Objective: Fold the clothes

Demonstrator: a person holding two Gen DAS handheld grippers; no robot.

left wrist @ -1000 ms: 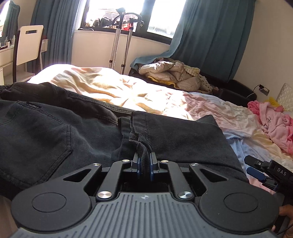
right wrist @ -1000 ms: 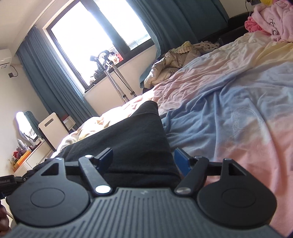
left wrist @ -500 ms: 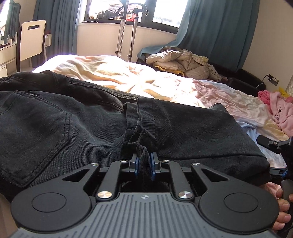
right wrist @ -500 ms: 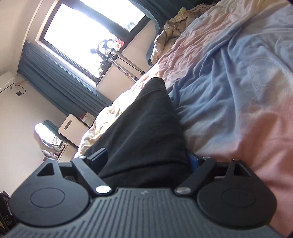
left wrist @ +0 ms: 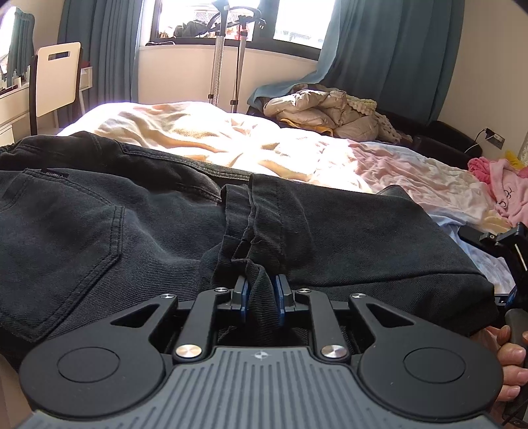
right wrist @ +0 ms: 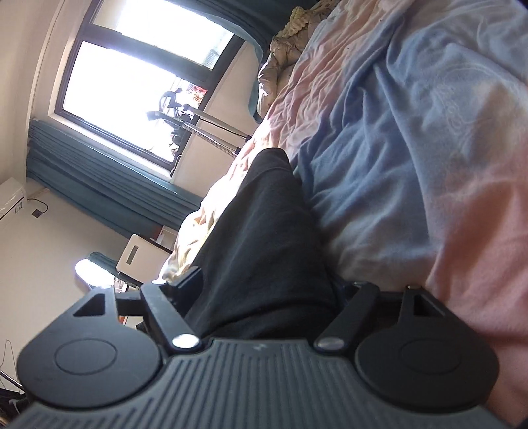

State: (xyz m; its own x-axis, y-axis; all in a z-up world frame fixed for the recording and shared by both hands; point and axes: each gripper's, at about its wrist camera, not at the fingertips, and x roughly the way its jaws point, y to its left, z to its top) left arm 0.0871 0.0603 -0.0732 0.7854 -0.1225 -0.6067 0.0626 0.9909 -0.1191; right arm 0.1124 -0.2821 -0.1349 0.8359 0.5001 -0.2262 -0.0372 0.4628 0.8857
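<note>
A: Where are the jeans (left wrist: 138,231)?

B: Lying folded on the bed (left wrist: 330,155), long axis running left to right across its near side. The folded end points right, with bare sheet beyond it.

A: And the left gripper (left wrist: 260,292)?

B: Jaws easing apart, a bunched fold of denim between its pads.

A: The right gripper (right wrist: 264,297)?

B: Wide, straddling the folded end; I see no pinch. Beyond the jeans, the bed lies open up to the jacket (left wrist: 323,112).

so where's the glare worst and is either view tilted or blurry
Left wrist view: sun blows out the far bedding and the window, and the jeans stay sharp. Right wrist view: window is pure white, the room is rolled sideways, and the sheet looks soft.
</note>
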